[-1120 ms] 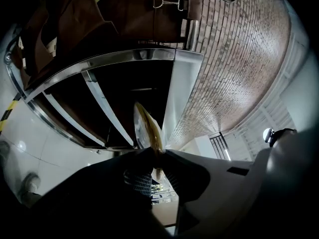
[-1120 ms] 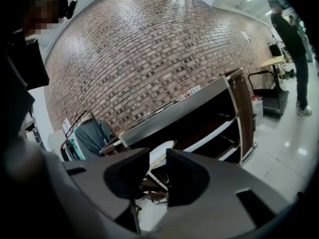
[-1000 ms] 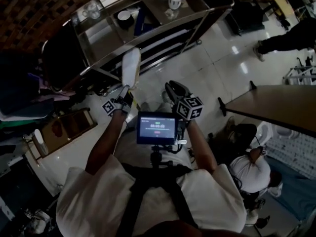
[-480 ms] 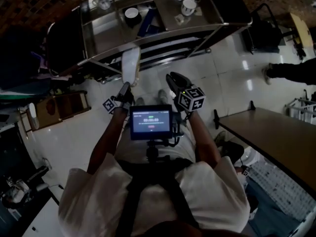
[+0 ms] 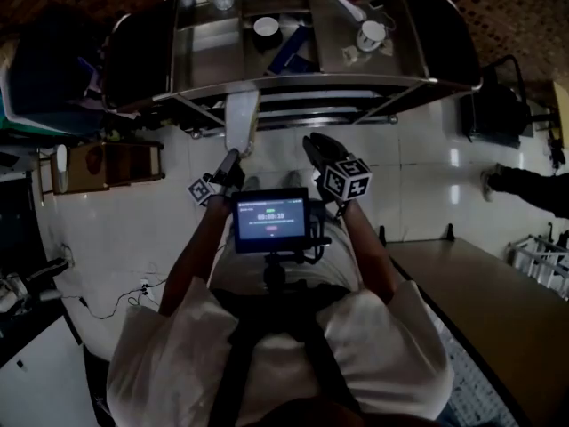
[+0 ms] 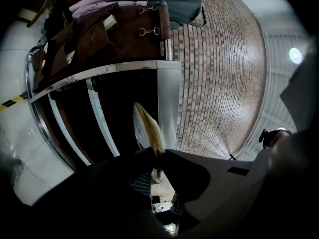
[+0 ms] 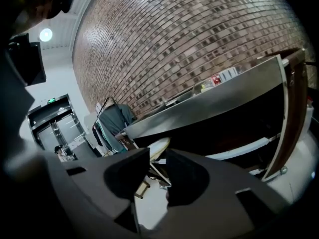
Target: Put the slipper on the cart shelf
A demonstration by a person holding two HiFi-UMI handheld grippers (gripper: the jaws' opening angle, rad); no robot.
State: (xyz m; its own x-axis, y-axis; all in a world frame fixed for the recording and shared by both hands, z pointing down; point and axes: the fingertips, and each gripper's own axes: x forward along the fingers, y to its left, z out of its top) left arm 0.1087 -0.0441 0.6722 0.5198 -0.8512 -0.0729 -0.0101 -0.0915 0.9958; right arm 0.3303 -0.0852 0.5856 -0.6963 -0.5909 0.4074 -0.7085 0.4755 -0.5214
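The left gripper (image 5: pixel 231 162) is clamped on the heel of the pale slipper (image 5: pixel 241 121), held against the cart (image 5: pixel 391 83) edge; the right gripper (image 5: pixel 314 147) has its jaws apart, holding nothing.

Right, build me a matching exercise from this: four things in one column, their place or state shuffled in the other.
Things:
1. slipper
2. right gripper
3. mug
4. screen

Place or state:
A. on top of the cart
B. open, nothing between the jaws
C. clamped in the left gripper
D. lit up

Pairs: 1-C, 2-B, 3-A, 4-D.
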